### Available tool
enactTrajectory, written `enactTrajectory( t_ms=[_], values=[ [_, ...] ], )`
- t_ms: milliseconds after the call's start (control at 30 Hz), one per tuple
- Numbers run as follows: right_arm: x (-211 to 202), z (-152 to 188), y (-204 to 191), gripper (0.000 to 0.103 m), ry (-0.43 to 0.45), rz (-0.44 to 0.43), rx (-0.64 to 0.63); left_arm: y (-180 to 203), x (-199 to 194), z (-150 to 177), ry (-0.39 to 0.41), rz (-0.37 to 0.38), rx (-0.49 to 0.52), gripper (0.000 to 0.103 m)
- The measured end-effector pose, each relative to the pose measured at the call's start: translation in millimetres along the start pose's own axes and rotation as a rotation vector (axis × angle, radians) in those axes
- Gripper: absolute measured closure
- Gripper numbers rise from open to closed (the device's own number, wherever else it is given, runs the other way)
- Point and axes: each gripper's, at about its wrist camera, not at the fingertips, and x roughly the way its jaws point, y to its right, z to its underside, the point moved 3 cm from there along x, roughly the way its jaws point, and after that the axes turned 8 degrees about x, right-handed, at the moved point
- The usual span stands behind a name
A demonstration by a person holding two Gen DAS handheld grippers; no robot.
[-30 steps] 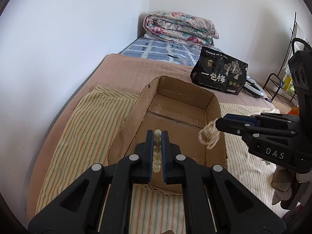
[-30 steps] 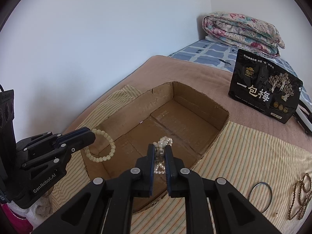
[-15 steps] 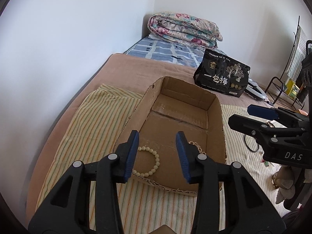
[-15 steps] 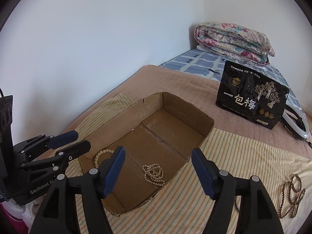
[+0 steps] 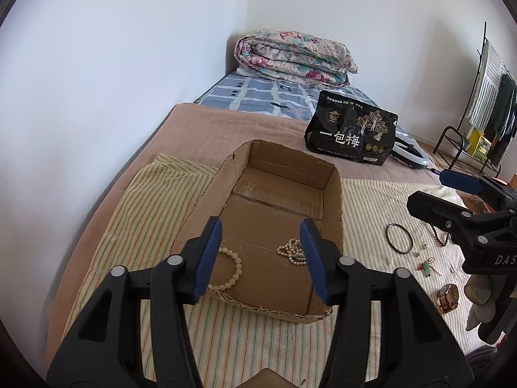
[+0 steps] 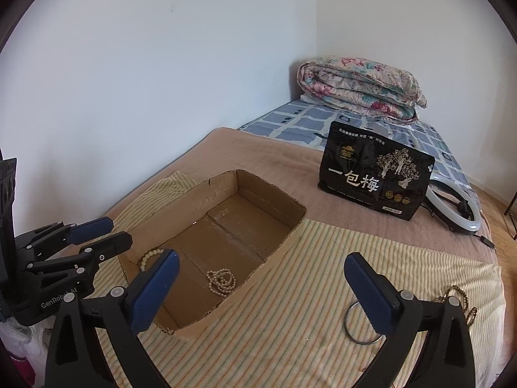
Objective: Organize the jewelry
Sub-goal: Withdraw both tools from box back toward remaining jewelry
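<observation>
An open cardboard box (image 5: 332,200) lies on a striped cloth on the bed; it also shows in the right wrist view (image 6: 290,220). Inside lie a cream bead bracelet (image 5: 234,273) (image 6: 149,255) and a bunched pearl strand (image 5: 292,250) (image 6: 222,281). My left gripper (image 5: 261,258) is open and empty above the box's near end. My right gripper (image 6: 261,291) is open and empty, above the cloth right of the box. A metal bangle (image 5: 399,238) (image 6: 352,326), brown bead strands (image 6: 458,300), a green pendant (image 5: 426,266) and a watch (image 5: 448,296) lie on the cloth.
A black snack bag (image 5: 352,135) (image 6: 374,177) stands beyond the box. A folded floral quilt (image 5: 294,56) lies at the bed's far end. A ring light (image 6: 455,207) lies right of the bag. A clothes rack (image 5: 484,103) stands at the far right. The wall runs along the left.
Both grippers opened and dropped their pieces into the box: the bead bracelet from the left, the pearl strand from the right. Both have since pulled back and the right moved rightwards.
</observation>
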Motion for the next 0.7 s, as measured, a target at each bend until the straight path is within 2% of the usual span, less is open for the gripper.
enactTrajectory(
  t_ms=[300,700],
  values=[
    [-42.7,13.1,39.0,0.0,0.019,0.066,-0.008,31.7,-11.3,-8.0,0.013,0.036,0.019,0.041],
    [-93.1,54.2,118.7,0.0,-0.004,0.185,0.022,92.4,-4.0,-9.9,-0.002,0.121,0.085,0.041]
  ],
)
